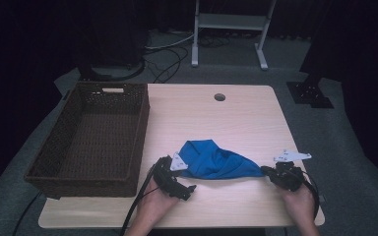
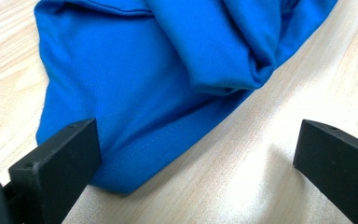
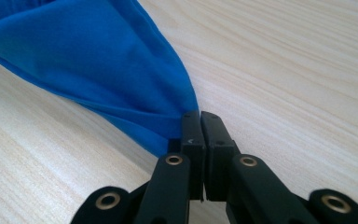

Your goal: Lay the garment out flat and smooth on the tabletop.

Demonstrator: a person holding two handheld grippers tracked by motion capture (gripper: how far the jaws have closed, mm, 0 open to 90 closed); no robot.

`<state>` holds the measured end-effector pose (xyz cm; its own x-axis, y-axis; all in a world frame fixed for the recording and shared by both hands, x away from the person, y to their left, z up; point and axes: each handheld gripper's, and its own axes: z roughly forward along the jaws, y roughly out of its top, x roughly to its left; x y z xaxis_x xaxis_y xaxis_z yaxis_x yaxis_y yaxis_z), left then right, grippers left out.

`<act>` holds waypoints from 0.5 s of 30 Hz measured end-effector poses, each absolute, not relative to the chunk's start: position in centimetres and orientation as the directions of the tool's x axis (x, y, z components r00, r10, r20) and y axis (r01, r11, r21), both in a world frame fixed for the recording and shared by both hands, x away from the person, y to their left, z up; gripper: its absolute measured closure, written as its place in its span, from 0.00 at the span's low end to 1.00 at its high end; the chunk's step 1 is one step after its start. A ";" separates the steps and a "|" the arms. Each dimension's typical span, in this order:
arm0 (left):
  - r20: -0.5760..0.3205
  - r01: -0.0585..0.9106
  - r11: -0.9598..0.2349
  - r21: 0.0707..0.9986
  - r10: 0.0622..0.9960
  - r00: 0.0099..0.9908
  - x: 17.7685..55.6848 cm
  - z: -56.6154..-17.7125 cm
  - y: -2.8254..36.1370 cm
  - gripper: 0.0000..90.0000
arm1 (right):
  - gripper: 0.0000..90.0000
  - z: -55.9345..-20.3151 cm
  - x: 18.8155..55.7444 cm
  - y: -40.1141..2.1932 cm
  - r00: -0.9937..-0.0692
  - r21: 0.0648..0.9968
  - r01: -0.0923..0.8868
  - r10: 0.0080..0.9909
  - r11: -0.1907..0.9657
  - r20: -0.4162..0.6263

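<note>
A crumpled blue cloth [image 1: 213,160] lies on the wooden table [image 1: 236,115] near its front edge. My left gripper [image 1: 177,169] sits at the cloth's left end with its jaws wide apart. In the left gripper view the hemmed corner of the blue cloth [image 2: 144,93] lies beside the left jaw, and bare table shows between the jaws of the left gripper [image 2: 196,154]. My right gripper [image 1: 268,172] is at the cloth's right tip. In the right gripper view the jaws of the right gripper [image 3: 200,119] are pressed together on the pointed end of the cloth [image 3: 98,65].
A dark wicker basket [image 1: 74,169] with nothing in it stands along the table's left side. A round cable hole [image 1: 220,97] is near the far edge. A white metal stand [image 1: 229,24] and cables sit on the floor beyond the table.
</note>
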<state>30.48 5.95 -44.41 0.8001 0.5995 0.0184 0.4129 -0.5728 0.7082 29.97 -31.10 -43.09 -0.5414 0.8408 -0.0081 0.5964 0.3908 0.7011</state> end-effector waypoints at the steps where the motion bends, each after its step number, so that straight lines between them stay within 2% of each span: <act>1: 0.019 0.413 -0.573 0.708 0.600 0.799 30.5 -44.4 6.0 0.00 | 0.98 -43.1 29.9 -31.2 -0.539 0.700 0.598 0.842 0.390 -0.008; 9: 0.004 0.418 -0.559 0.716 0.602 0.798 30.5 -44.4 6.1 0.00 | 0.97 -43.3 29.7 -31.5 -0.540 0.703 0.601 0.842 0.381 0.006; 15: 0.008 0.412 -0.560 0.719 0.599 0.801 30.4 -44.5 6.1 0.00 | 0.81 -43.2 29.6 -31.8 -0.538 0.722 0.590 0.843 0.361 0.019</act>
<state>30.45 6.12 -44.48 0.8006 0.5992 0.0076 0.4123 -0.5600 0.7186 29.56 -31.77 -43.21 -0.5382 0.8426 0.0187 0.5901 0.3609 0.7221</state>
